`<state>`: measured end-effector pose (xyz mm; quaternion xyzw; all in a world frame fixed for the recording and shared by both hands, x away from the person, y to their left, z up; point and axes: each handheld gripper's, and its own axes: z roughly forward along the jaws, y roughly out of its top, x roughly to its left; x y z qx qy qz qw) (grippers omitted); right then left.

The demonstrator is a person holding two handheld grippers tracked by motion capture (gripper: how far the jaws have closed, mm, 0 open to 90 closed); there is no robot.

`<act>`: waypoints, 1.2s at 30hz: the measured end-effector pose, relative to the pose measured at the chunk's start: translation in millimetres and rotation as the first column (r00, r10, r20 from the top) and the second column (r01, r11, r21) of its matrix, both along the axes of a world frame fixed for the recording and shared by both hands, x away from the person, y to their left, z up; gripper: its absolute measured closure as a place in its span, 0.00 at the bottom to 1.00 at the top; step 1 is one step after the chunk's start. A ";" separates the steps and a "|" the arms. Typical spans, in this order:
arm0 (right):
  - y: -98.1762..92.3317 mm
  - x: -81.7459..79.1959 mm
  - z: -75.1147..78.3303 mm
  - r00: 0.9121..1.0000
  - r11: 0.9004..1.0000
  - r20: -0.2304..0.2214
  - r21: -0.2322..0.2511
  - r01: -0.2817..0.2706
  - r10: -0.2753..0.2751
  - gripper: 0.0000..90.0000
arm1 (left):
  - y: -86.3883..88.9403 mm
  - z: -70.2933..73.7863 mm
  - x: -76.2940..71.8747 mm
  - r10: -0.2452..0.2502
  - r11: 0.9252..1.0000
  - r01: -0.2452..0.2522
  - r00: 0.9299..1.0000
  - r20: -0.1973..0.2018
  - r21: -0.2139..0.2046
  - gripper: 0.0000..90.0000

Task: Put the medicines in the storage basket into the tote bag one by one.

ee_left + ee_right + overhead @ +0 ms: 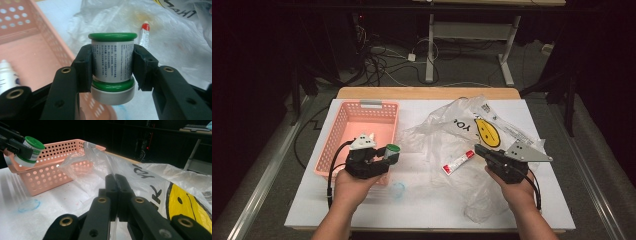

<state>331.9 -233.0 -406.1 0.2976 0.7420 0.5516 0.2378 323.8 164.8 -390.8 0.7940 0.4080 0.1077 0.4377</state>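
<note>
Green-capped jar sits pinched in the left gripper fingers at the basket rim, centre-left; probably one bottle already inside. Right gripper fingers pressed together on the bag; tube remains.

One jar, one basket (two tubes)

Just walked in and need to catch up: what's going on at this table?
A person works with two handheld grippers. The left gripper clamps a green-capped jar at the pink basket rim. The right gripper is shut, pinching the clear plastic bag. A red-and-white tube lies on the bag.
</note>
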 end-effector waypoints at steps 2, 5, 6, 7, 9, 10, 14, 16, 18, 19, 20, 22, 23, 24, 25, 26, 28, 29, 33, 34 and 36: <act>0.4 0.0 -0.3 1.000 1.000 0.000 -0.001 0.001 -0.001 1.00 | -5.5 -1.3 -1.1 -0.012 1.000 0.012 1.000 -0.003 0.000 0.60; 0.3 -0.2 0.1 1.000 1.000 -0.001 0.002 -0.001 0.001 1.00 | -11.9 -3.1 -2.0 -0.034 0.999 0.033 0.999 -0.009 -0.014 0.60; -0.1 -0.1 0.3 1.000 1.000 0.000 0.002 -0.001 0.001 1.00 | -13.6 -3.6 -2.2 -0.041 0.999 0.041 0.999 -0.012 -0.018 0.60; -0.4 -0.1 0.5 1.000 1.000 0.000 0.003 0.001 -0.001 1.00 | -15.6 -4.0 -2.7 -0.046 0.999 0.046 0.999 -0.014 -0.024 0.60; -1.1 -0.1 0.6 1.000 1.000 0.000 0.004 0.002 -0.002 1.00 | -19.7 -4.8 -3.6 -0.058 0.998 0.058 0.998 -0.012 -0.020 0.60; -1.2 -0.2 0.7 1.000 1.000 -0.001 0.005 0.003 -0.003 1.00 | -21.9 -5.4 -4.1 -0.062 0.998 0.062 0.998 -0.013 -0.020 0.60; -1.2 0.0 0.9 1.000 1.000 0.005 0.003 0.000 0.000 1.00 | -30.4 -7.8 -6.1 -0.082 0.997 0.082 0.997 -0.011 -0.016 0.60; -1.2 -0.1 0.9 1.000 1.000 0.005 0.003 0.000 0.000 1.00 | -35.5 -9.7 -6.8 -0.095 0.995 0.094 0.995 -0.012 -0.014 0.60; -1.2 -0.2 0.9 1.000 1.000 0.005 0.003 -0.001 0.001 1.00 | -41.3 -11.5 -7.7 -0.103 0.995 0.103 0.995 -0.014 -0.009 0.60; -1.2 -0.2 0.9 1.000 1.000 0.005 0.002 -0.001 0.001 1.00 | -44.1 -12.2 -8.0 -0.111 0.994 0.111 0.994 -0.016 -0.006 0.60; -1.2 -0.1 0.9 1.000 1.000 0.006 0.002 -0.001 0.001 1.00 | -46.9 -12.9 -8.5 -0.118 0.993 0.118 0.993 -0.015 -0.004 0.60; -1.2 -0.1 0.9 1.000 1.000 0.006 0.002 -0.001 0.001 1.00 | -52.7 -14.0 -9.5 -0.131 0.991 0.131 0.991 -0.015 -0.001 0.60; -1.1 -0.2 0.8 1.000 1.000 0.005 0.001 0.000 0.000 1.00 | -54.6 -14.4 -9.7 -0.136 0.991 0.136 0.991 -0.017 0.000 0.60; -1.0 -0.2 0.9 1.000 1.000 0.005 0.001 0.000 0.000 1.00 | -57.0 -15.3 -10.0 -0.143 0.990 0.143 0.990 -0.018 0.003 0.60; -1.0 -0.2 0.9 1.000 1.000 0.005 0.002 -0.002 0.002 1.00 | -59.3 -16.1 -10.2 -0.147 0.989 0.147 0.989 -0.021 0.003 0.60; -0.9 -0.2 0.9 1.000 1.000 0.005 0.001 -0.003 0.003 1.00 | -61.5 -17.1 -10.2 -0.151 0.988 0.151 0.988 -0.022 0.005 0.60; -0.7 -0.3 0.9 1.000 1.000 0.005 0.001 -0.004 0.004 1.00 | -65.8 -19.2 -10.3 -0.159 0.987 0.159 0.987 -0.024 0.009 0.60; -0.7 -0.4 0.9 1.000 1.000 0.005 0.002 -0.004 0.004 1.00 | -67.9 -20.2 -10.4 -0.163 0.986 0.164 0.986 -0.024 0.009 0.60; -1.1 -0.7 1.4 1.000 1.000 0.005 0.003 -0.001 0.001 1.00 | -76.7 -24.3 -10.2 -0.173 0.985 0.173 0.985 -0.024 0.013 0.60; -1.2 -0.7 1.5 1.000 1.000 0.005 0.004 -0.002 0.002 1.00 | -79.6 -25.7 -10.0 -0.176 0.984 0.176 0.984 -0.024 0.018 0.60; -1.2 -0.8 1.5 1.000 1.000 0.005 0.003 0.000 0.000 1.00 | -83.5 -27.8 -9.7 -0.181 0.983 0.181 0.983 -0.026 0.021 0.60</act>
